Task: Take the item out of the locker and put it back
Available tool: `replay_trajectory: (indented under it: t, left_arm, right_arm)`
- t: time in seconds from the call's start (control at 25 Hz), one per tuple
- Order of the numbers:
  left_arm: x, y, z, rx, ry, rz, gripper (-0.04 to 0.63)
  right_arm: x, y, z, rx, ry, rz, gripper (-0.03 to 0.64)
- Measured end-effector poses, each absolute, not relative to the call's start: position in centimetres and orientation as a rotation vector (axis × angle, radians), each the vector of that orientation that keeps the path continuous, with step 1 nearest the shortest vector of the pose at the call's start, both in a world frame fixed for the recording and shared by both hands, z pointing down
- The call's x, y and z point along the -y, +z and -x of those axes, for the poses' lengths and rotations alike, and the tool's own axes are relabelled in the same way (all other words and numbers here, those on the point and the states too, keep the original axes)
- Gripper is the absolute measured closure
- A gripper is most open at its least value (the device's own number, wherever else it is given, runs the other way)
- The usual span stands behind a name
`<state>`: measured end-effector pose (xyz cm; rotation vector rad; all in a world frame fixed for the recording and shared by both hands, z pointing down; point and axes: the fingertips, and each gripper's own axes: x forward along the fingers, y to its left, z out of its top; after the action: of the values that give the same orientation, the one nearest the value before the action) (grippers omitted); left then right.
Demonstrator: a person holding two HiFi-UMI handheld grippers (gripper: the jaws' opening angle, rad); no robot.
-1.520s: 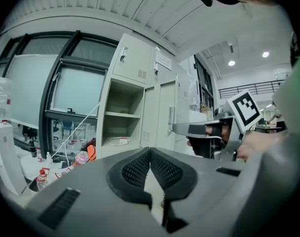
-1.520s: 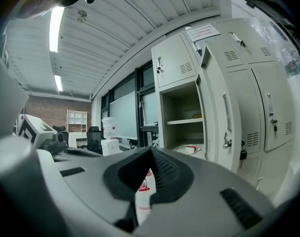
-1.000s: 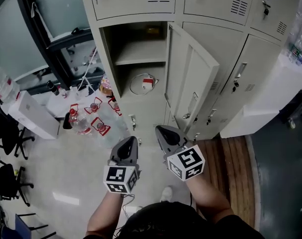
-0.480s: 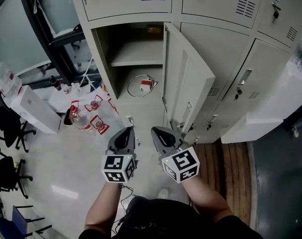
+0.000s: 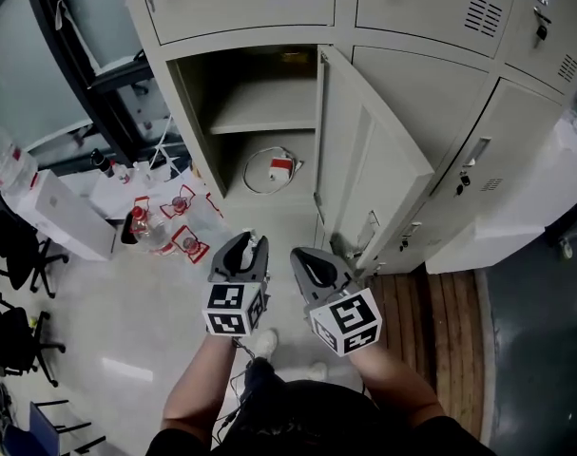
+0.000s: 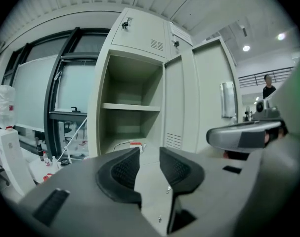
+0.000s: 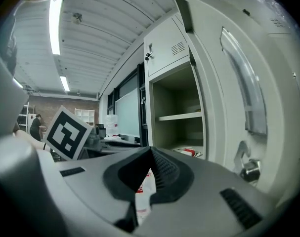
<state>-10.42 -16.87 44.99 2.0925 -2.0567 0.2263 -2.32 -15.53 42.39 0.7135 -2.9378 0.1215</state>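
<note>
Left gripper view only: left tool [image 6: 150, 153], jaws just opening, empty; right gripper view only: right tool [image 7: 150, 151] closed, empty.

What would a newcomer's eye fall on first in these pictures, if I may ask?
The open locker compartment at the top centre of the head view, its door swung out to the right, draws the eye first. On its floor lies a small red-and-white item inside a loop of white cable. Below, the left claw has just been opening its jaws, with nothing between them, beside the shut right claw.
</note>
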Motion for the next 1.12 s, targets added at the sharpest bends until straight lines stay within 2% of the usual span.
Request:
replay_trajectory:
  t: [0.36,1.12]
  left_arm:
    - [22.8,46.2,13.3,1.940,0.296,-2.198,0.394]
    - [35.4,51.0,15.6,1.767,0.478,-2.247,0.324]
  right_arm:
    - [18.6,43.1,4.9,2.855,0.121,-0.887,0.617]
    - [23.9,44.8,7.1,2.712,0.216,-1.165,0.617]
